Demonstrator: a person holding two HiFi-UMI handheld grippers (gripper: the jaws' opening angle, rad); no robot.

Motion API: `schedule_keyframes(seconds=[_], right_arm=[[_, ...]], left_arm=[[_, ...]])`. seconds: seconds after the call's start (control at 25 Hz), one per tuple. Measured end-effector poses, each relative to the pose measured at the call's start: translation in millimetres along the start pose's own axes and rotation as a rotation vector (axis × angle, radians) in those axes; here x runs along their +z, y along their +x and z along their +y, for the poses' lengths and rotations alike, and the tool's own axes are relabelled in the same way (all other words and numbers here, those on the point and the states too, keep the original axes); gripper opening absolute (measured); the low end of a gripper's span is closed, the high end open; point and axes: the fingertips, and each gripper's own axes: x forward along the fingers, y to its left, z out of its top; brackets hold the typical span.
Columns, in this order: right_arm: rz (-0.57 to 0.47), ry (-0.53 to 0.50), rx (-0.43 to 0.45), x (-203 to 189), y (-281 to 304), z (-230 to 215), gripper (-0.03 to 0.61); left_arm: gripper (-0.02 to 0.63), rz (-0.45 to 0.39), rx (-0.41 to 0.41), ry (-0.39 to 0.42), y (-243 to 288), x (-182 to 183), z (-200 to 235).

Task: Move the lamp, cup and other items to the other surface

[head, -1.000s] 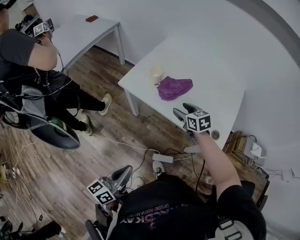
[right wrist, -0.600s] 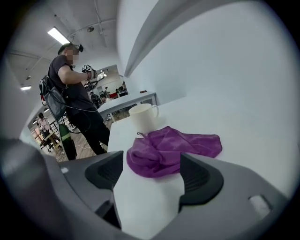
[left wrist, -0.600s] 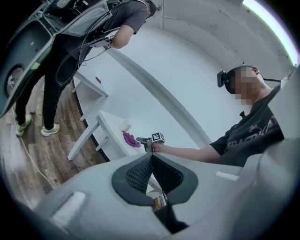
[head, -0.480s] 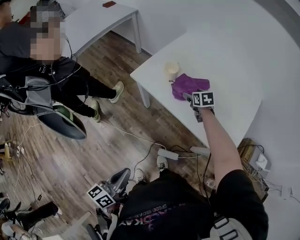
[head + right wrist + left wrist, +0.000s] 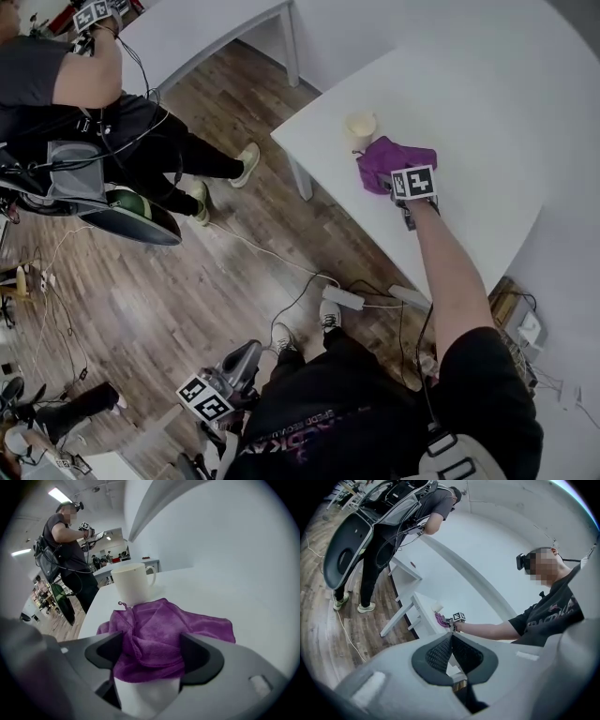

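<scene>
The right tongs (image 5: 151, 645) are spread wide over the white worktop (image 5: 234, 592). The crumpled purple cloth (image 5: 164, 620) lies between their two pads, in the lower middle of the right gripper view, and the pads do not squeeze it. The white cup (image 5: 133, 584) stands upright just beside the cloth, above it in that frame. The left tongs (image 5: 451, 635) are pressed together on nothing, at the bottom of the head view and well apart from the worktop.

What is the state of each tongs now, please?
Left tongs: closed, holding nothing.
Right tongs: open; the purple cloth lies between them, not gripped.
</scene>
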Motion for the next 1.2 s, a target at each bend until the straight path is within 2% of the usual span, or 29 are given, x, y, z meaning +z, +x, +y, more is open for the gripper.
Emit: schedule_keyframes(seconds=[0.04, 0.16, 0.32, 0.72, 0.92, 1.2], right_arm=[[0.000, -0.019, 0.004, -0.7, -0.1, 2.5, 0.367], [-0.003, -0.045, 0.023, -3.3, -1.3, 10.5, 0.201], [-0.005, -0.043, 0.028, -7.2, -4.2, 16.7, 0.141], [-0.102, -0.014, 0.012, -6.0, -37.1, 24.1, 0.116], [-0.181, -0.003, 0.051, -1.4, -61.9, 39.4, 0.114], [-0.285, 0.054, 0.027, -3.0, -112.4, 55.8, 0.112]], left_arm=[[-0.005, -0.001, 0.001, -0.004, 0.4, -1.2, 0.6], [-0.005, 0.000, -0.005, -0.009, 4.1, -5.1, 0.2], [-0.005, 0.004, -0.019, -0.006, 7.1, -7.6, -2.3], [-0.005, 0.024, -0.056, 0.007, 3.5, -1.8, -0.3], [-0.005, 0.057, -0.097, 0.024, 6.4, 0.5, -2.8], [-0.005, 0.088, -0.178, 0.048, 2.0, 6.2, -4.0]])
